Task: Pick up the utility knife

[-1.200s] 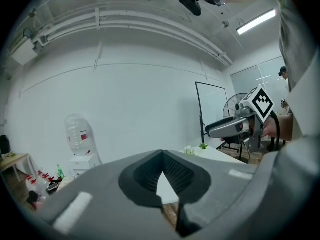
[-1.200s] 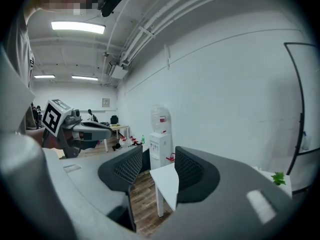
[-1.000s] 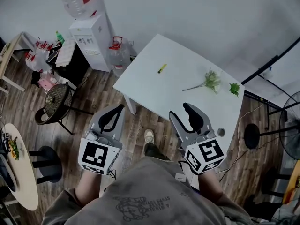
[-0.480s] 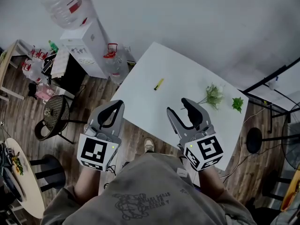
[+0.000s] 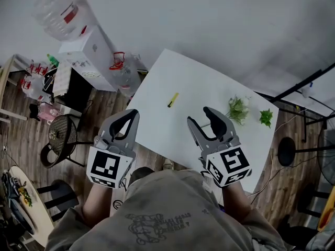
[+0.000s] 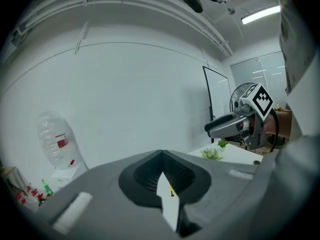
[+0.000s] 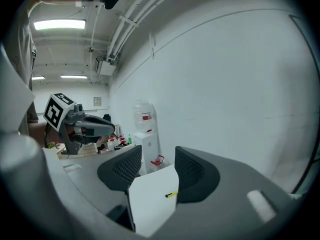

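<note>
Head view. White table [image 5: 157, 124] with a yellow utility knife [image 5: 172, 100] lying flat towards its 10 o'clock side, clear of both tools. Two green sprigs [image 5: 238, 109] lie at 3 o'clock of the knife, well apart from it. Left gripper [image 5: 133, 114], held at 7 o'clock of the knife over the table's near edge: jaw tips pressed together on nothing. Right gripper [image 5: 201, 118], at 5 o'clock of the knife: jaws apart, framing only bare tabletop. Right gripper view: the knife appears beyond the gap, near the right-hand jaw. A water dispenser [image 5: 86, 48] stands on the floor at 10 o'clock of the table.
</note>
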Tool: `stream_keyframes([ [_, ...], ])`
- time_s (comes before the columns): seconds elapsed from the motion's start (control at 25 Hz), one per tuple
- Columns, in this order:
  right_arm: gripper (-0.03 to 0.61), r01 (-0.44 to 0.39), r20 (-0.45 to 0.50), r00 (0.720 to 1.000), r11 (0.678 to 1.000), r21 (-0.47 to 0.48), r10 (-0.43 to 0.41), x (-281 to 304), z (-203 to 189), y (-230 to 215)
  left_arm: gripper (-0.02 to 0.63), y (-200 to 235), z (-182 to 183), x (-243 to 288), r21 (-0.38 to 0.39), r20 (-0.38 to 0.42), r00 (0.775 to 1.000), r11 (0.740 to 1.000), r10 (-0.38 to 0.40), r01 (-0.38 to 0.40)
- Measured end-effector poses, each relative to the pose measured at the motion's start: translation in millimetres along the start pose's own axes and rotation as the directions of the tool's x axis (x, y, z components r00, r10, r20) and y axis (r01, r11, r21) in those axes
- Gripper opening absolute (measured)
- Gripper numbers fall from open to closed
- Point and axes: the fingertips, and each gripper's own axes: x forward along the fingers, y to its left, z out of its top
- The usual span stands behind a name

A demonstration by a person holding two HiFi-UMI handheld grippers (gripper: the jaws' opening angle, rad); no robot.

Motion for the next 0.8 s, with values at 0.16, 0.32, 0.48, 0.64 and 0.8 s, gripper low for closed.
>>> stream_keyframes([
  [0.16,0.229,0.018,-0.013,1.0,1.0,0.015,-0.018,5,-2,-6,0.0,5,4,6,0.004,-0.004,1.0,1.0,-0.014,0.014],
  [0.32,0.227,0.042,-0.018,0.999,0.999,0.026,-0.042,9,-4,-5,0.0,10,3,9,0.01,0.002,0.999,0.999,-0.037,0.037],
  [0.48,0.225,0.086,-0.026,0.996,0.996,0.034,-0.085,14,-4,-2,0.0,19,2,14,0.014,0.009,0.997,0.997,-0.08,0.08],
  [0.64,0.224,0.149,-0.03,0.989,0.987,0.051,-0.148,20,-1,3,0.0,30,0,19,0.023,0.011,0.989,0.989,-0.146,0.146],
  [0.8,0.224,0.211,-0.04,0.977,0.975,0.072,-0.209,29,-1,11,0.0,45,-2,26,0.034,0.016,0.978,0.977,-0.21,0.209],
])
